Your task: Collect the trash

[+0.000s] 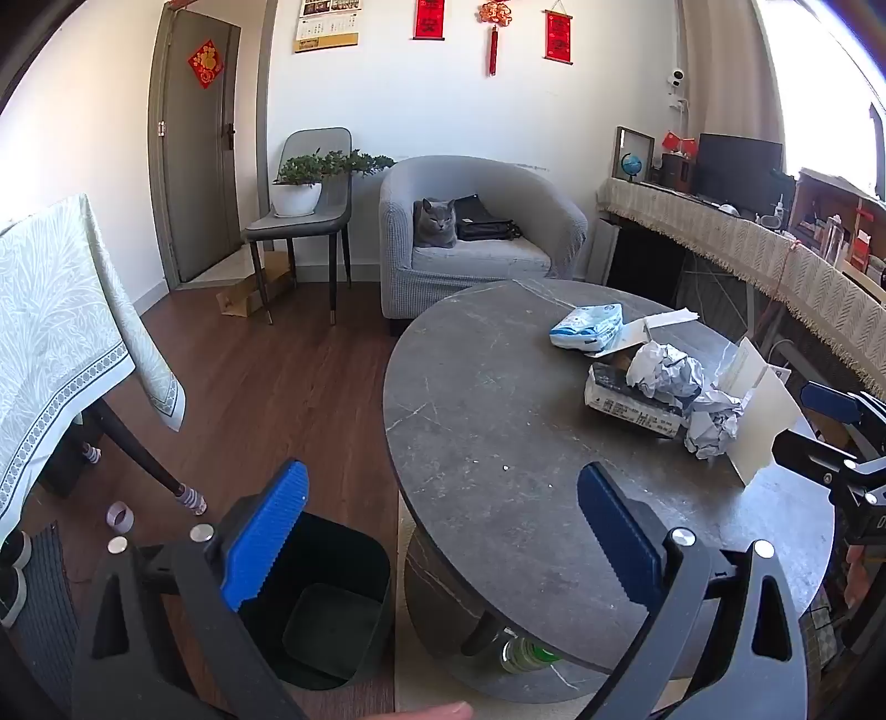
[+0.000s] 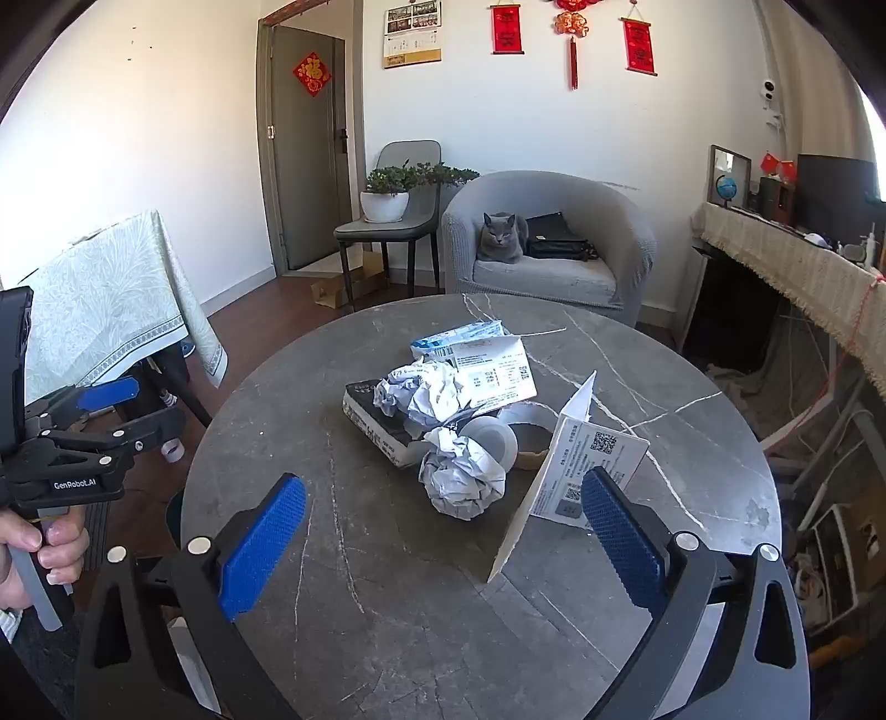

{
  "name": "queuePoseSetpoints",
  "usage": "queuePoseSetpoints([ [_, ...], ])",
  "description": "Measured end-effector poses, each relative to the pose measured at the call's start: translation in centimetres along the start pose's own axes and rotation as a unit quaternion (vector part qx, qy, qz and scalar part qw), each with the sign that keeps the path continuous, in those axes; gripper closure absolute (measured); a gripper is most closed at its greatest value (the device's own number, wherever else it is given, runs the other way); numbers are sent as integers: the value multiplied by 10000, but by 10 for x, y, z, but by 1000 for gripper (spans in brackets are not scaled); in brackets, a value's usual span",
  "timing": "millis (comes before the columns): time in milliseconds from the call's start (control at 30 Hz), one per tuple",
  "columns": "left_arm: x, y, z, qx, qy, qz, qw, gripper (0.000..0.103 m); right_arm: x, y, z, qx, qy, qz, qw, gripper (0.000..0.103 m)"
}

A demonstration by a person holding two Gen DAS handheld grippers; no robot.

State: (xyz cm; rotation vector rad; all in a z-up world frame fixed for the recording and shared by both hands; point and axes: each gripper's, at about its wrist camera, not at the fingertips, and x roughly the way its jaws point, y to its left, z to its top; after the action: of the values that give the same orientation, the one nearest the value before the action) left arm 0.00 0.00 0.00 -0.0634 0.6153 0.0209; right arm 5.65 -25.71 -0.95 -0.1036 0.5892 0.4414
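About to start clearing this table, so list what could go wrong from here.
1. The folded white card stands on edge right by the right gripper; a careless reach may tip it.
2. The crumpled paper ball leans against the tape roll, which might roll.
3. The black bin sits below the table edge; drops could miss.

Home living room, lived-in. Grey tub armchair [image 2: 554,243] with a grey cat [image 2: 501,238] and a black bag [image 2: 556,235] on the seat, potted plant [image 2: 387,191] on a grey dining chair [image 2: 398,221], wood floor [image 1: 266,376], wall calendar [image 2: 412,33] and red hanging decorations [image 2: 573,39] above, red paper charm on the grey door [image 2: 307,149]. Round grey marble-look desk [image 2: 387,554] in the middle, lace-covered sideboard [image 2: 803,266] with a globe [image 2: 725,188] and dark monitor [image 2: 836,191] at the right, cloth-draped table [image 2: 111,310] at the left.
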Motion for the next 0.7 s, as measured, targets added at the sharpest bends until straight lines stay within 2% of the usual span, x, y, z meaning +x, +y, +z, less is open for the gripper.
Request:
queuePoseSetpoints([
  [700,2,2,0,-48,11,142,9999,4,-1,0,0,-38,-30,-24,10000,3],
])
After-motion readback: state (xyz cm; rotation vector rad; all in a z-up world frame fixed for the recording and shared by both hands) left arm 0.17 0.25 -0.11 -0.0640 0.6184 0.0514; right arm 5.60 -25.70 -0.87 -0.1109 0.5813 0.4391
